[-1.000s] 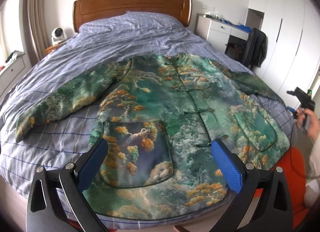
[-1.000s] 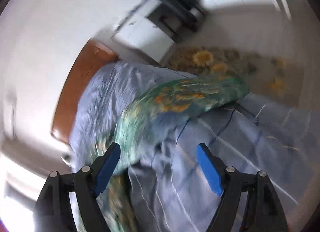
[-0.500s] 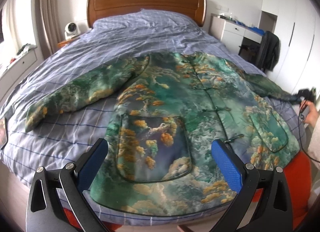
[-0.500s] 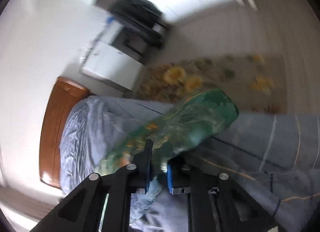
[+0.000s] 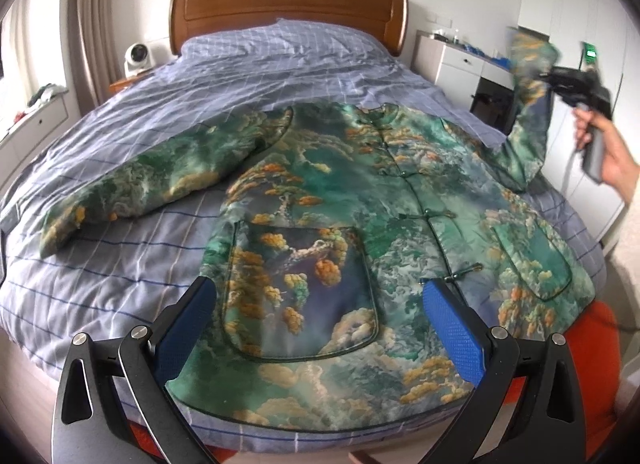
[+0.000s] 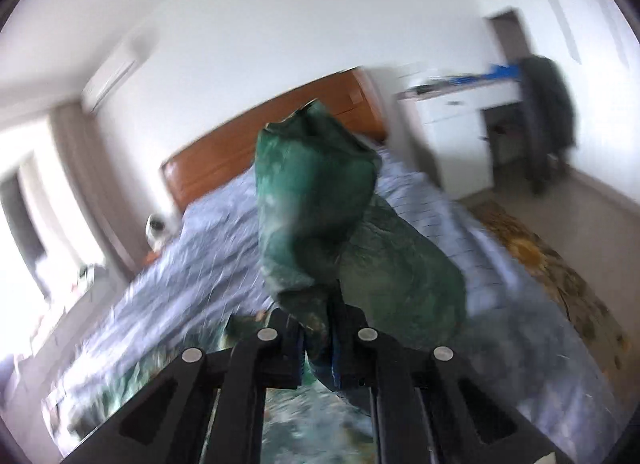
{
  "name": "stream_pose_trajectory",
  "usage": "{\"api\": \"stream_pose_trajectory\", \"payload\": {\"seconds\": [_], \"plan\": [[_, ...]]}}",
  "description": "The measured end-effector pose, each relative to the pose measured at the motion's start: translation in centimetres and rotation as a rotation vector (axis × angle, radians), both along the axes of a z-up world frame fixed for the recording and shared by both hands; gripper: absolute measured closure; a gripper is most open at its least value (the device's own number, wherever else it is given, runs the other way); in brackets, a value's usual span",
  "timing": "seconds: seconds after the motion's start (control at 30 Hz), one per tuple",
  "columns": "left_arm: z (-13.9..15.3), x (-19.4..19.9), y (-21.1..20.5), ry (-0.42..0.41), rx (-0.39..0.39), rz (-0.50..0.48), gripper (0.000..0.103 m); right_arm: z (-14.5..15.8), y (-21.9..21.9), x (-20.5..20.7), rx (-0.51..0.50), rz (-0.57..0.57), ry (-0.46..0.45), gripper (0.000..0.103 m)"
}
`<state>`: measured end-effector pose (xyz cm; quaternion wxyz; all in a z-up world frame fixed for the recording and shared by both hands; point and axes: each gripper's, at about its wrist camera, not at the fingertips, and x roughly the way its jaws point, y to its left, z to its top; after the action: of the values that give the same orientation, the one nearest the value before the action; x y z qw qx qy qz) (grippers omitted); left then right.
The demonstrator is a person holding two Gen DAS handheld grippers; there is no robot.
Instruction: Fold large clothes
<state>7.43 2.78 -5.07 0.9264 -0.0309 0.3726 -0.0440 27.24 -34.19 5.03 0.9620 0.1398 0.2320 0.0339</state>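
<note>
A green landscape-print padded jacket (image 5: 360, 232) lies front-up and buttoned on the blue checked bedspread (image 5: 120, 276), collar toward the wooden headboard (image 5: 288, 8). One sleeve (image 5: 140, 180) rests flat on the bedding. The other sleeve (image 6: 320, 224) is raised off the bed, its cuff pinched between the closed jaws of the right gripper (image 6: 318, 348), held in a hand (image 5: 608, 160) beside the bed. The left gripper (image 5: 320, 328) hovers above the jacket's hem with blue pads (image 5: 452, 328) wide apart, holding nothing. A white desk (image 5: 460, 64) stands near the headboard.
</note>
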Motion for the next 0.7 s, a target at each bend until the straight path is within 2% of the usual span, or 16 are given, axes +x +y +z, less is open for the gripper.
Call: {"api": "stream_pose_trajectory", "payload": {"seconds": [0.13,0.23,0.37,0.43,0.47,0.53,0.57,0.6,0.7], "plan": [[-0.1,-0.4,1.1,0.004,-0.017,0.029,0.000,-4.4,8.1,1.7,-0.107,0.147,0.096,0.094],[-0.5,-0.3,1.7,0.014,-0.027,0.044,0.000,-8.8,13.6,1.8,-0.213,0.241,0.170,0.094],[-0.9,0.1,1.9,0.028,-0.038,0.045,0.000,-13.5,17.9,1.9,-0.293,0.309,0.264,0.094],[-1.1,0.6,1.6,0.037,-0.028,0.029,0.000,-15.3,19.0,1.0,-0.329,0.321,0.293,0.090],[-1.2,0.9,1.3,0.045,-0.022,0.010,0.000,-16.2,19.4,0.8,-0.338,0.331,0.313,0.086],[-1.3,1.7,0.8,0.060,-0.016,-0.020,0.000,-17.3,19.6,0.7,-0.324,0.361,0.368,0.068],[-1.2,2.3,0.5,0.068,-0.022,-0.039,0.000,-17.9,19.6,0.4,-0.303,0.391,0.398,0.047],[-1.1,3.1,0.3,0.073,-0.039,-0.061,0.000,-18.3,19.5,0.1,-0.291,0.408,0.408,0.037],[-0.3,6.0,-0.6,0.084,-0.122,-0.132,0.000,-17.5,18.6,-2.7,-0.283,0.445,0.389,0.036]]}}
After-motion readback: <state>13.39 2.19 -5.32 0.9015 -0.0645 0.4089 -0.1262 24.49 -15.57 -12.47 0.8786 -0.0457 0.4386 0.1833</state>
